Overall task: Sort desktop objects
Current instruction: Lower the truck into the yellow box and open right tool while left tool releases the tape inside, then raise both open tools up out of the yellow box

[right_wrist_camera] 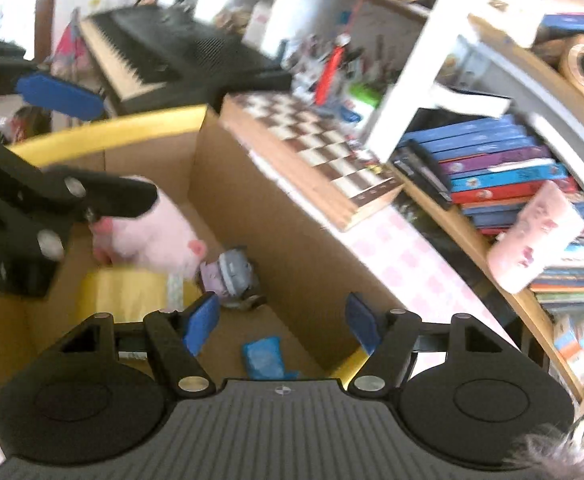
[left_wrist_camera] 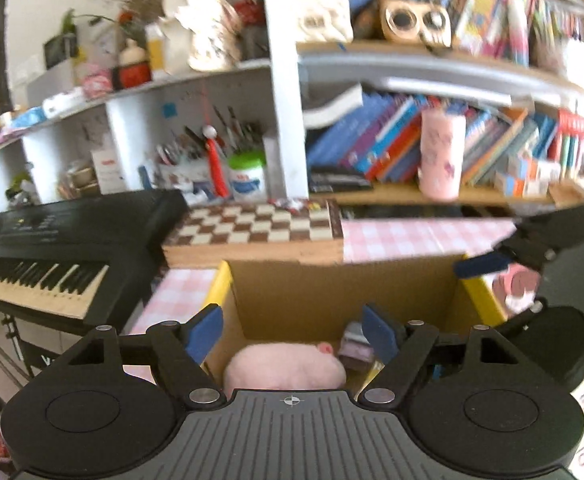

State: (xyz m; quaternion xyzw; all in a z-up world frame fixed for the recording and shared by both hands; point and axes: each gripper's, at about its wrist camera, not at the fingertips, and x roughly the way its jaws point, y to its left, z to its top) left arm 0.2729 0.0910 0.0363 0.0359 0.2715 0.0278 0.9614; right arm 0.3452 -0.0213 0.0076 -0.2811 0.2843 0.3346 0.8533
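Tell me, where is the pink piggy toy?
The pink piggy toy lies inside the cardboard box, beside a small purple toy, under the left tongs.

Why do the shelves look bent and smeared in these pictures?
Left wrist view: the fisheye lens bows the bookshelf, and motion blur smears the books on it. Right wrist view: more blur still, with the chessboard and pink plush toy soft-edged; bright daylight washes out the upper left corner.

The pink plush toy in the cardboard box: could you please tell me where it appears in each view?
Left wrist: the pink plush toy lies bottom centre, between the open left gripper fingers.
Right wrist: it lies left of centre, inside the box.
Shared landmark: the brown-and-cream wooden chessboard.
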